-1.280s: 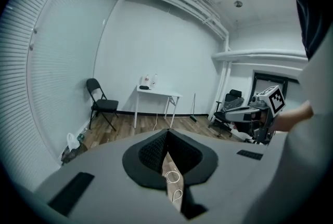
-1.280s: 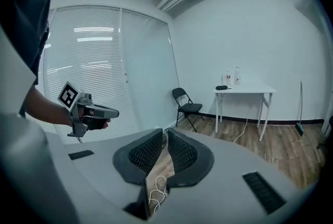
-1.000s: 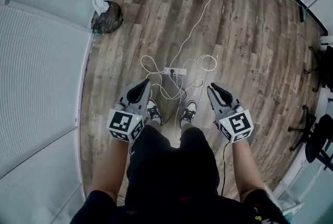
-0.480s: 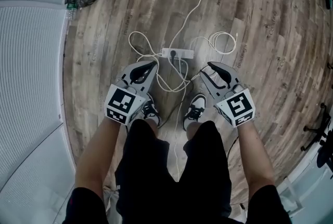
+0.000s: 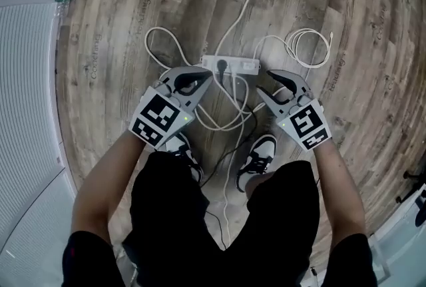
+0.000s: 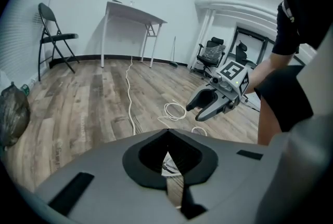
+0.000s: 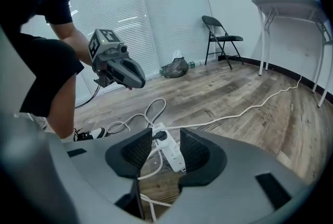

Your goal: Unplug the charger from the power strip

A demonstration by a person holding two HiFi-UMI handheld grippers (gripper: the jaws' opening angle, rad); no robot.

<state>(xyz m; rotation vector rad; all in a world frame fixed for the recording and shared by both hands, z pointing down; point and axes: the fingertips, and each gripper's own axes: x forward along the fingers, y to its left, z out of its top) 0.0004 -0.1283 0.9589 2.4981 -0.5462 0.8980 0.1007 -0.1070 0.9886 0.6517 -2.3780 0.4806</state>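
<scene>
Presently, left hand-held gripper (image 6: 167,134) closed, empty; right hand-held gripper (image 7: 166,137) empty, jaws just opening, near power strip (image 5: 243,65).

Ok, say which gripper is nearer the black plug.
Left. The left gripper hangs beside the black plug; the right gripper, jaws just opening and empty, is past the other end of the power strip.

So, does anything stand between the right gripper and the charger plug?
Nothing visible does. The right gripper, jaws just opening and empty, faces the charger plug on the power strip directly; loose white cables lie beside the strip, not over the plug.
</scene>
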